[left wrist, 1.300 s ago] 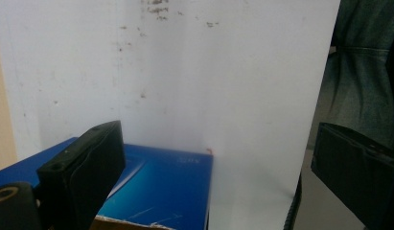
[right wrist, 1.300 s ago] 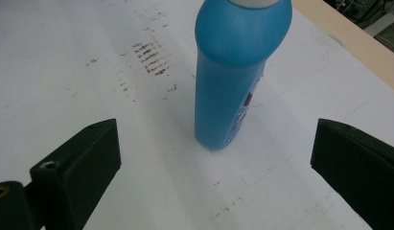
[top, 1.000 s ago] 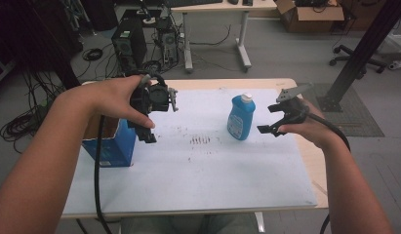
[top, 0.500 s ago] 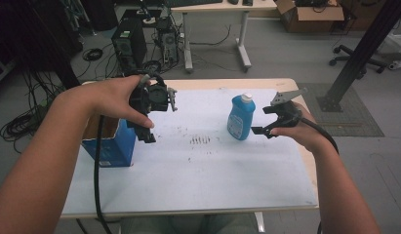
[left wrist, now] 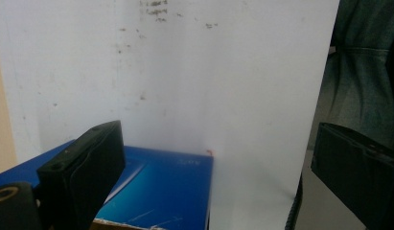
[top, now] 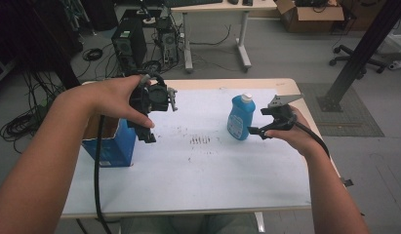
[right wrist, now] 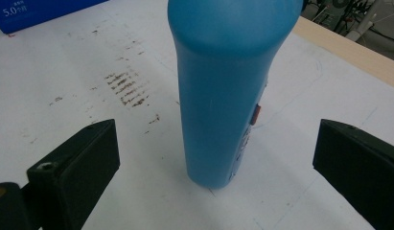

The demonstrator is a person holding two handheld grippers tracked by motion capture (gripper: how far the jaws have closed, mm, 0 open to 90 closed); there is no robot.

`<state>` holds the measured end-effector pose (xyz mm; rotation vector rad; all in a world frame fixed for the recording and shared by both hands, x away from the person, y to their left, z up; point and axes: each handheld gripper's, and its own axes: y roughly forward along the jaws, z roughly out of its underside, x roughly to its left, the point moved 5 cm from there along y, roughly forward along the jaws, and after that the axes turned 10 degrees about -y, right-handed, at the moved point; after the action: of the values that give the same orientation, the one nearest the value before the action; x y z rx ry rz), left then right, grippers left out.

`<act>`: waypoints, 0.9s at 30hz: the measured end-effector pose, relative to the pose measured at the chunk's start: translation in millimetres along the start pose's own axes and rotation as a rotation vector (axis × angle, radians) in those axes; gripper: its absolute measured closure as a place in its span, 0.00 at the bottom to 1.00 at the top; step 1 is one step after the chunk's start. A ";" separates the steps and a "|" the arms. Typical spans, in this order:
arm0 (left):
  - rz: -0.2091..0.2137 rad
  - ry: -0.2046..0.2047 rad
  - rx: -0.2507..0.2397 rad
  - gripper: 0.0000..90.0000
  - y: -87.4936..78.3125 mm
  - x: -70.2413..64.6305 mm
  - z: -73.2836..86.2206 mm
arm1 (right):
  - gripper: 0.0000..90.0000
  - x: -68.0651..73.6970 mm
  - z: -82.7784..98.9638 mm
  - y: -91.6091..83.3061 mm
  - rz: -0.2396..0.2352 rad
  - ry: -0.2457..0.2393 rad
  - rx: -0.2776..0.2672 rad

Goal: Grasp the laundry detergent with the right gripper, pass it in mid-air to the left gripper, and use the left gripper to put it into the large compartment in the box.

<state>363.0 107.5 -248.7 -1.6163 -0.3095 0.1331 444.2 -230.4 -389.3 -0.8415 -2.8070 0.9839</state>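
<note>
Right claw (top: 264, 123) sits right of centre in the high view, jaws spread wide with nothing between them, just beside the blue bottle (top: 240, 117). Its own camera puts that bottle (right wrist: 228, 91) dead centre, upright on the white sheet (right wrist: 65, 72), with clear gaps to both jaws and no contact. That close view picks up a small red patch low on the bottle's side; the high view instead gives the white cap on top.

Left claw (top: 148, 127), left of centre in the high view, is held above the tabletop, jaws also wide apart and holding nothing. Its camera looks down past the jaws at the blue box (left wrist: 156, 187) along the bottom of the frame, and at dark trousers on the right edge.

The high view shows the box (top: 112, 144) is open-topped, at the left edge of the sheet, right below the left claw. A patch of dark smudges (top: 200, 140) lies mid-frame between box and bottle, which stand well apart. Nothing stands between the right claw and the bottle.

The lower half of the sheet (top: 198, 180) is bare, open room. The wooden tabletop (top: 212, 84) shows along the far edge, and the right hand (top: 290, 134) is close to its right edge.
</note>
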 end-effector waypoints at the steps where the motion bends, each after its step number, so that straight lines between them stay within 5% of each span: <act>1: -0.001 0.000 -0.001 0.06 0.1 0.3 0.0 | 0.02 0.7 0.5 1.3 0.003 0.000 0.001; 27: 0.005 0.006 0.001 0.06 2.6 -0.1 0.3 | 0.01 7.4 15.0 29.1 0.143 0.055 -0.120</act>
<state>363.1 107.6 -251.4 -1.6159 -0.3008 0.1328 448.5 -216.2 -419.4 -1.0786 -2.8155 0.8012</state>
